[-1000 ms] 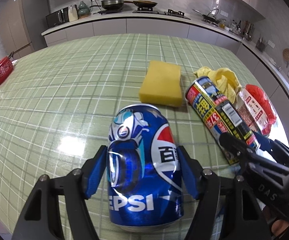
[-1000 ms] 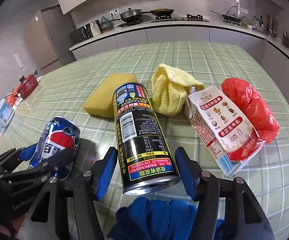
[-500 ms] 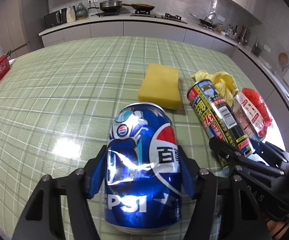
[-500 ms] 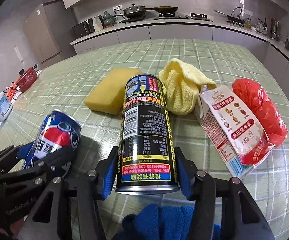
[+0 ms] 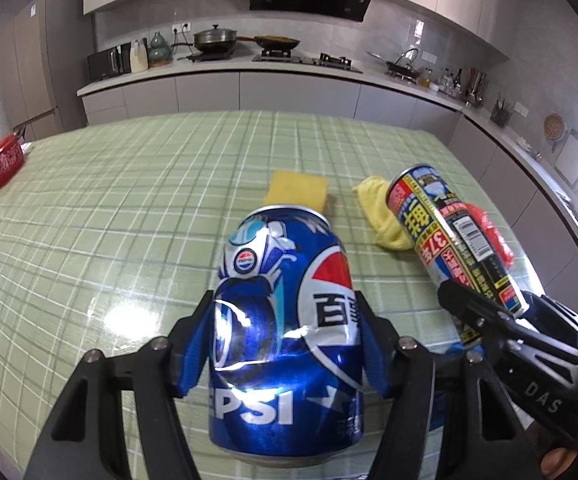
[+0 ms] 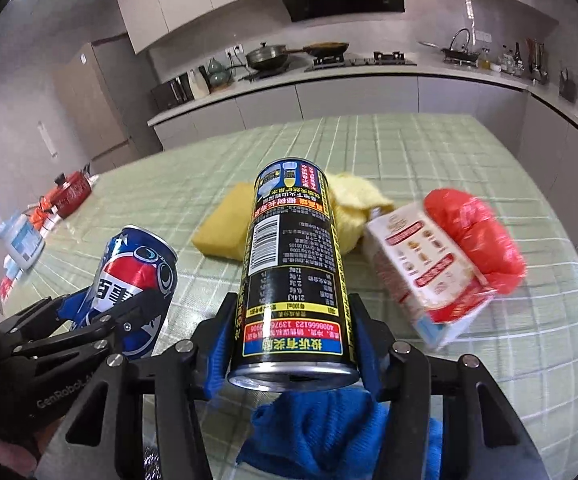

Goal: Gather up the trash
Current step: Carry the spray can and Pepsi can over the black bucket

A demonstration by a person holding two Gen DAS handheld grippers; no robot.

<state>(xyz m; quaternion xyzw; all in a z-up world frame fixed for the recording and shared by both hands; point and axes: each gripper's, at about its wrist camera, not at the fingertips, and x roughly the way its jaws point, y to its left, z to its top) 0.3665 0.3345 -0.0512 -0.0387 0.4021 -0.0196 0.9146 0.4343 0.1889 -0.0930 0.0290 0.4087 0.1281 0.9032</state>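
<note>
My left gripper (image 5: 285,320) is shut on a dented blue Pepsi can (image 5: 285,320), its blue pads pressing both sides, and the can hangs above the green checked table (image 5: 129,208). In the right wrist view my right gripper (image 6: 293,320) is shut on a tall black drink can (image 6: 293,260), also raised off the table. Each view shows the other pair: the tall can (image 5: 449,240) in the right gripper (image 5: 489,312) at the right, and the Pepsi can (image 6: 137,276) in the left gripper (image 6: 101,312) at the left.
A yellow sponge (image 6: 221,236), a yellow cloth (image 6: 353,204), a white-and-red carton (image 6: 421,264) and a red bag (image 6: 477,236) lie on the table behind the cans. A blue cloth (image 6: 329,432) lies under the right gripper. A red pot (image 5: 1,160) stands at the far left edge.
The right jaws closed onto the tall can. Both grippers then rose, lifting the Pepsi can and the tall can off the table.
</note>
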